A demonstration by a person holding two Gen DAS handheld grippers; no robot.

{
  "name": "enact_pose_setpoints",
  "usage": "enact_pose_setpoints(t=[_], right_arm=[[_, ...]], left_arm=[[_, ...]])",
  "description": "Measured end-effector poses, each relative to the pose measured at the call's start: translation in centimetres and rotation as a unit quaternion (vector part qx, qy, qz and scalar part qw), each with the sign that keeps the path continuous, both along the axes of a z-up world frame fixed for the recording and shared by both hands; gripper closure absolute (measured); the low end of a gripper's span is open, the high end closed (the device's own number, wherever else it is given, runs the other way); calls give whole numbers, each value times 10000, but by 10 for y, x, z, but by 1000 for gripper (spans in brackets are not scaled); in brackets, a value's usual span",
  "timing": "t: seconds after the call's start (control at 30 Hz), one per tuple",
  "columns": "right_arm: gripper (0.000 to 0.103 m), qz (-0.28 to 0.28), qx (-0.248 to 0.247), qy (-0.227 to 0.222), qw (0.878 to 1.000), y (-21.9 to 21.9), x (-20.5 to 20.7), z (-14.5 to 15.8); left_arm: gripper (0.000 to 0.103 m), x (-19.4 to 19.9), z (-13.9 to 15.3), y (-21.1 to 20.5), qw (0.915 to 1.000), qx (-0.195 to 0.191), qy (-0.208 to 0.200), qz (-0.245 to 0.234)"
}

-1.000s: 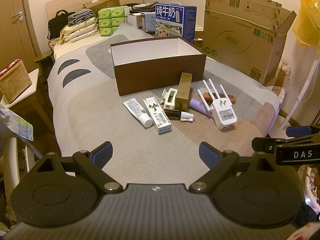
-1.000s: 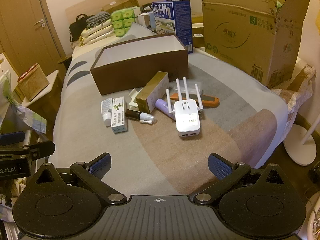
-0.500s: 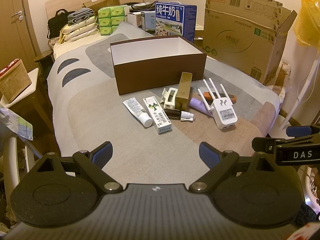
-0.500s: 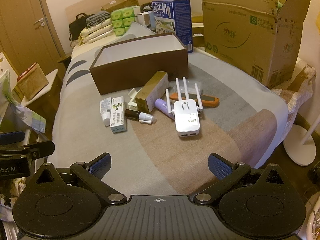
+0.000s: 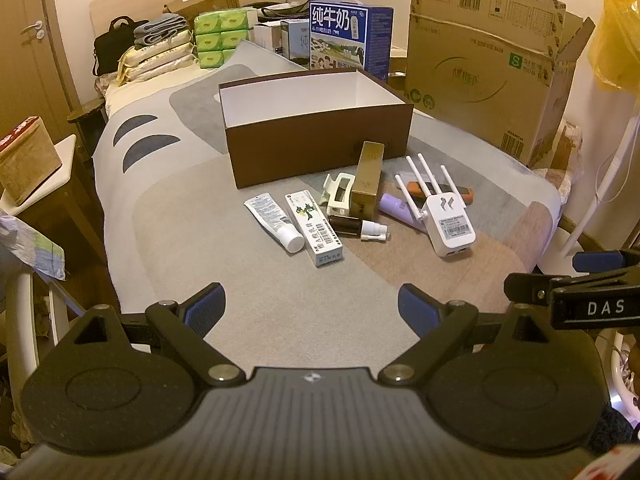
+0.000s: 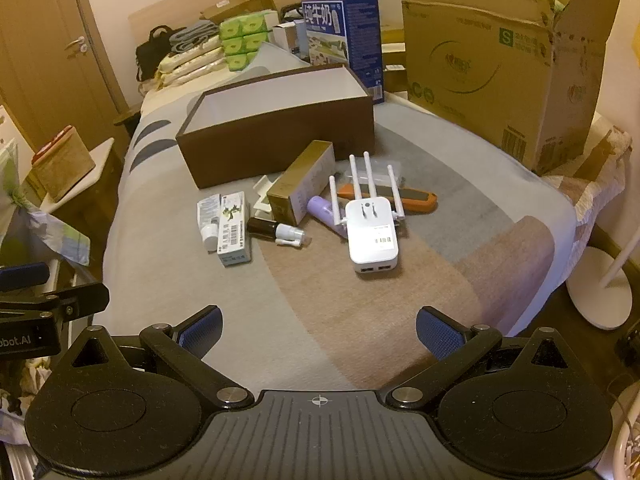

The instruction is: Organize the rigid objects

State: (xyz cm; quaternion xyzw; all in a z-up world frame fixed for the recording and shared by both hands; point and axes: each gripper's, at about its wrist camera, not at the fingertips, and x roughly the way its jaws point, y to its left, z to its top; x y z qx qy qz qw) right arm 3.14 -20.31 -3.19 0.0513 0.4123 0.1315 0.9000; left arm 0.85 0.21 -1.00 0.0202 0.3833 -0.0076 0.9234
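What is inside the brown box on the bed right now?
The brown box looks empty: only white inner walls show, and no item rises above the rim. Its floor is hidden behind the near wall in both views, so something flat there cannot be ruled out. The items lie outside, in front.

Purple tube (image 5: 396, 208): partly covered by the white router (image 5: 446, 224) and its antennas; its far end was hidden.
Orange knife (image 6: 416, 200): crossed by the antennas, its middle was concealed.
White clip (image 6: 262, 200): largely hidden behind the gold box (image 6: 300, 188) in the right wrist view.
Brown box (image 5: 316, 148): its floor was screened by the near wall.
Label print (image 5: 454, 232): too small to be read.
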Motion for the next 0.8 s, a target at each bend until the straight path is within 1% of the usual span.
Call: enact_pose_setpoints(t=[0.8], right_arm=[[2, -13, -33, 202, 9998, -3, 16, -9]], left_arm=[[11, 20, -11, -4, 9998, 2, 221, -8]])
